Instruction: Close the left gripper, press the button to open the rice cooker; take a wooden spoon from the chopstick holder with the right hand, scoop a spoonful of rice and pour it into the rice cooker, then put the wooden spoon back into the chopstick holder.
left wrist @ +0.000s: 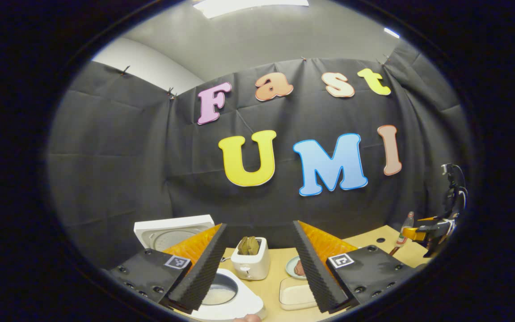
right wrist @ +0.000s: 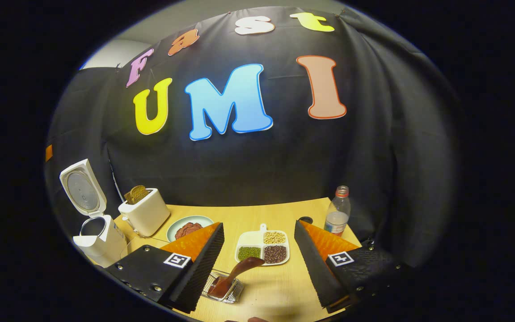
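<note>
The white rice cooker (left wrist: 235, 304) stands open just below my left gripper (left wrist: 259, 226), its lid (left wrist: 172, 232) raised and white rice showing in the pot (left wrist: 219, 290). My left gripper is open and holds nothing. In the right gripper view the cooker (right wrist: 99, 241) sits at the far left with its lid (right wrist: 81, 188) up. The brown wooden spoon (right wrist: 233, 275) leans in the chopstick holder (right wrist: 235, 290), low between the fingers of my open right gripper (right wrist: 258, 224). A white divided tray (right wrist: 262, 248) behind it holds rice and beans.
A white toaster (right wrist: 143, 212) with bread and a plate (right wrist: 190, 228) of brown food stand beside the cooker. A water bottle (right wrist: 337, 212) is at the table's back right. A clear lidded box (left wrist: 297, 295) lies right of the cooker. The other gripper (left wrist: 432, 232) hangs far right.
</note>
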Demonstrator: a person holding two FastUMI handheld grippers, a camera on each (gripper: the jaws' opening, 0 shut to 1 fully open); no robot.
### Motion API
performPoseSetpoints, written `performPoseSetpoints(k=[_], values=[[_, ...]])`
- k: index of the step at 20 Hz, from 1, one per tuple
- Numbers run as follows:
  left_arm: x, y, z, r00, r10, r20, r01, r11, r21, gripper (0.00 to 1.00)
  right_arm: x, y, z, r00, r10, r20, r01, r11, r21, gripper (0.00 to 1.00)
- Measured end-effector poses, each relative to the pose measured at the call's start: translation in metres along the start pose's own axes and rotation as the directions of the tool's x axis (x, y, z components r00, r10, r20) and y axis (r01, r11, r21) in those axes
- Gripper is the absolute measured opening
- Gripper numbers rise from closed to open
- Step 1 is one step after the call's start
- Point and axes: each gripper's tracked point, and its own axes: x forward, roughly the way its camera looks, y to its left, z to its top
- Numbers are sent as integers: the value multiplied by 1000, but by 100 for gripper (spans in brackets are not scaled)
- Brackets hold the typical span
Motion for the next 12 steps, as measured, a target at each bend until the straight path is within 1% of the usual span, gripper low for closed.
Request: performPoseSetpoints(k=[3, 7, 8, 10, 11, 12], values=[[-10, -9, 1, 1000, 0, -3, 0, 1000, 4, 100, 21, 4, -25, 999, 23, -37, -24, 999, -22, 96], [-21, -11, -6, 1000, 26, -16, -26, 999, -21, 100, 41, 2, -62, 994, 29, -110, -32, 999, -21, 96], [-24, -10, -11, 999, 37, -27, -37, 999, -25, 89, 45, 1, -69, 992, 33, -125, -36, 999, -16, 96], [-28, -6, -14, 997, 57, -43, -57, 998, -13, 89, 51, 6, -78, 988, 54, -142, -53, 999, 13, 94], [-31, 3, -13, 996, 85, -38, -85, 996, 3, 97, 54, 8, -79, 988, 65, -139, -63, 998, 20, 94], [-33, 10, -10, 994, 103, -33, -102, 995, 11, 100, 55, 9, -81, 989, 66, -134, -64, 998, 15, 94]])
